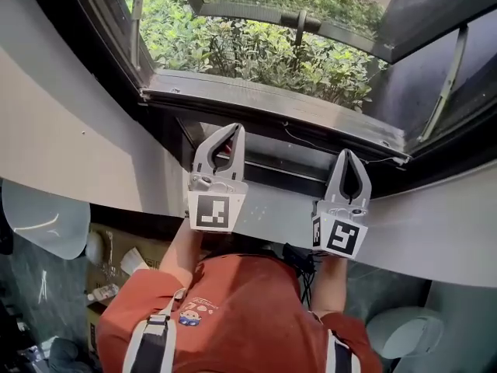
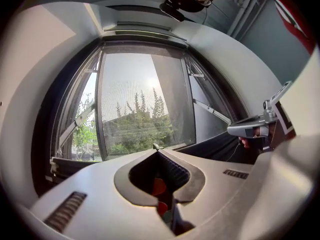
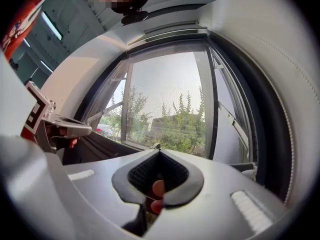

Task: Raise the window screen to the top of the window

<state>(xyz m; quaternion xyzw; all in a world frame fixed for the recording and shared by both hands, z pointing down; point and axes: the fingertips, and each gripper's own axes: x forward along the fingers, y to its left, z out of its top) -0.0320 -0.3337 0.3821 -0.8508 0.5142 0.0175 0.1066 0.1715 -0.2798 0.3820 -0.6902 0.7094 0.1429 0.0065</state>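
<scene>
The window (image 1: 272,53) fills the far side, with bushes outside. Fine mesh of the window screen (image 2: 142,109) spans the opening in the left gripper view, and the same screen (image 3: 170,109) shows in the right gripper view. A dark rail (image 1: 272,169) runs low along the sill between the two grippers. My left gripper (image 1: 233,128) is shut and empty, its tip over the inner sill beside that rail. My right gripper (image 1: 347,154) is also shut and empty, a hand's width to the right. Each shows shut in its own view: left gripper (image 2: 157,148), right gripper (image 3: 157,146).
A grey curved sill ledge (image 1: 435,231) runs under both grippers. The outer casement (image 1: 311,18) stands open outward, with metal stay arms (image 1: 446,76) at the sides. Below are white seats (image 1: 43,220) and floor clutter (image 1: 109,270).
</scene>
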